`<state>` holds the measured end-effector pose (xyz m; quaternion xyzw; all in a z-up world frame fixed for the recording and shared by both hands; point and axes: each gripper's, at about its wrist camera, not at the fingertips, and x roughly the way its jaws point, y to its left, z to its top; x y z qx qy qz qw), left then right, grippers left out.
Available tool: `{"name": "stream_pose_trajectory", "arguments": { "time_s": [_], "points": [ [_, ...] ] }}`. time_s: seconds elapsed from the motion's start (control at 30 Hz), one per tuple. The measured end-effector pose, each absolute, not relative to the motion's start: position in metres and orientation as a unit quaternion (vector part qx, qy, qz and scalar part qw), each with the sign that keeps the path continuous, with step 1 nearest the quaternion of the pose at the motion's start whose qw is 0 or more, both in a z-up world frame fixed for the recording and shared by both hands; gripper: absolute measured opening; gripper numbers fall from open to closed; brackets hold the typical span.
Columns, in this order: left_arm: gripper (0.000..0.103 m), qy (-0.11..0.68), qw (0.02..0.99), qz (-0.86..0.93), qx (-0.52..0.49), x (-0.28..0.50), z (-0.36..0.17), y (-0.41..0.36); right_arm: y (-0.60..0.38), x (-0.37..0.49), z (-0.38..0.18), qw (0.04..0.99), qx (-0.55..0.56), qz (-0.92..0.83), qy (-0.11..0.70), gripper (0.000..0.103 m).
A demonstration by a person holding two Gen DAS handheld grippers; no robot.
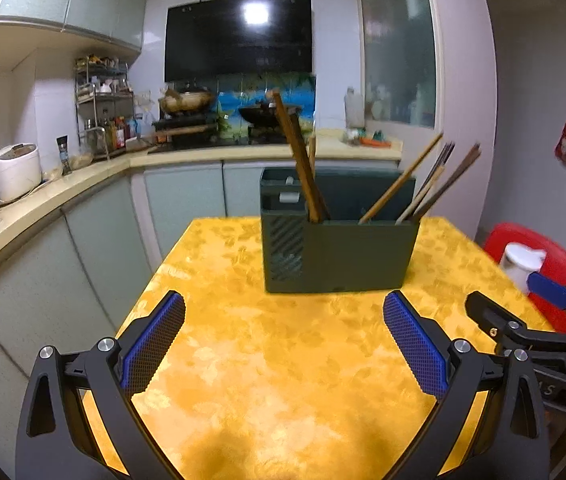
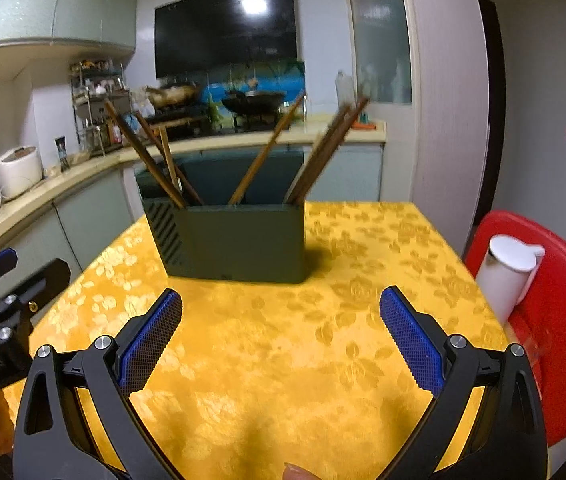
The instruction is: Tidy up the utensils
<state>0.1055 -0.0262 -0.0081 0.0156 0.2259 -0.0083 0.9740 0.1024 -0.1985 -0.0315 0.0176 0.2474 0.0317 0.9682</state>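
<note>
The left gripper (image 1: 284,320) stands wide, its two blue cross-hatched pads holding nothing above a glossy yellow tablecloth (image 1: 283,380) with a leaf pattern; on the far part of the table sits a dark green boxy plastic holder (image 1: 359,256), ribbed on its left end, with slim wooden chopsticks (image 1: 297,156) leaning out in about three bunches, too blurred to count; the right gripper (image 2: 281,318) is equally wide and empty; only its view shows fully the white jug (image 2: 503,276) on a red round stool (image 2: 563,340).
</note>
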Motion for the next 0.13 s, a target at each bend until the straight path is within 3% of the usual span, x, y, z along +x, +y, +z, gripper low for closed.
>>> {"name": "stream_pose_trajectory", "arguments": {
  "time_s": [0.13],
  "points": [
    [0.096,0.273,0.962,-0.009,0.026,0.112,-0.032,-0.026,-0.198,0.106,-0.057,0.956,0.014,0.028,0.293,0.097]
  ]
}}
